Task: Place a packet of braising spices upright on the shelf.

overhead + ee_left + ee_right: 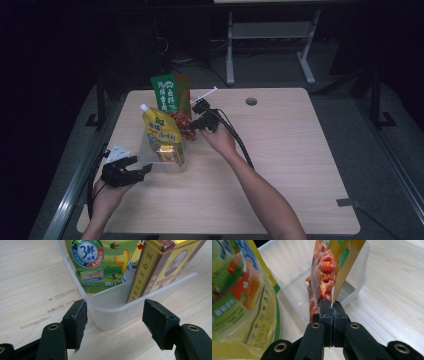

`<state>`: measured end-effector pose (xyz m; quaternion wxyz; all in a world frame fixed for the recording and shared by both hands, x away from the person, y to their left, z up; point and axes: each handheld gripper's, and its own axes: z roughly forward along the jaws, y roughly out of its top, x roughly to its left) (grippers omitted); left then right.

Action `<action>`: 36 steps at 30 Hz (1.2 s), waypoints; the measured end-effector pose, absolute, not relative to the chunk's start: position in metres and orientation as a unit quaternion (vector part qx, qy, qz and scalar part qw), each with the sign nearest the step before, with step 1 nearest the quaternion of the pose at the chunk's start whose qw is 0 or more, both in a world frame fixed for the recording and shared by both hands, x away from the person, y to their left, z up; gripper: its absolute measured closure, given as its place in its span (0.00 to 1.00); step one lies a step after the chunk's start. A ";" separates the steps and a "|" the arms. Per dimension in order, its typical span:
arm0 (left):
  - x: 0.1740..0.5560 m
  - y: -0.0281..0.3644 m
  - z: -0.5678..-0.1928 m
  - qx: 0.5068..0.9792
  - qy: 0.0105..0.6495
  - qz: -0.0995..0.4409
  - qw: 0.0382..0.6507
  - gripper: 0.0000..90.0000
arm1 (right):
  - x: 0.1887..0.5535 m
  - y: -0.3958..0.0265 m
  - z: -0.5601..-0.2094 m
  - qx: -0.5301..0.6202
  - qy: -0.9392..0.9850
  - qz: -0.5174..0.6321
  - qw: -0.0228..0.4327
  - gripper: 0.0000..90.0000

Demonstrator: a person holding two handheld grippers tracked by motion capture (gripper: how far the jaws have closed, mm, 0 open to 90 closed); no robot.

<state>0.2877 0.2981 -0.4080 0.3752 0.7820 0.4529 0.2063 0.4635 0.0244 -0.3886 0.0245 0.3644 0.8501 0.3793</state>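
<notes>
Two grippers, left gripper agape astride clear tub corner, right gripper pinching snack packet edge.

Right gripper fingers closed tight on the edge of the red snack packet, held upright over the clear plastic bin. Yellow-green pouch stands at left, close to the camera. Desk at right.

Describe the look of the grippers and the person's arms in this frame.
Both grippers, left and right, are black with two flat-padded jaws and brass-coloured rivets at the joints. The left carries a grey three-cornered plate. Black cables trail from each. The forearms are bare, no sleeves in view.
</notes>
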 end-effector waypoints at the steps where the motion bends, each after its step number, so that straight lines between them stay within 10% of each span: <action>1: 0.288 0.298 -0.408 0.782 0.453 0.205 0.376 0.40 | 0.464 0.023 -0.389 0.367 0.848 0.381 0.018 0.99; 36: 0.289 0.296 -0.409 0.783 0.450 0.201 0.380 0.42 | 0.462 0.040 -0.404 0.392 0.835 0.385 -0.023 1.00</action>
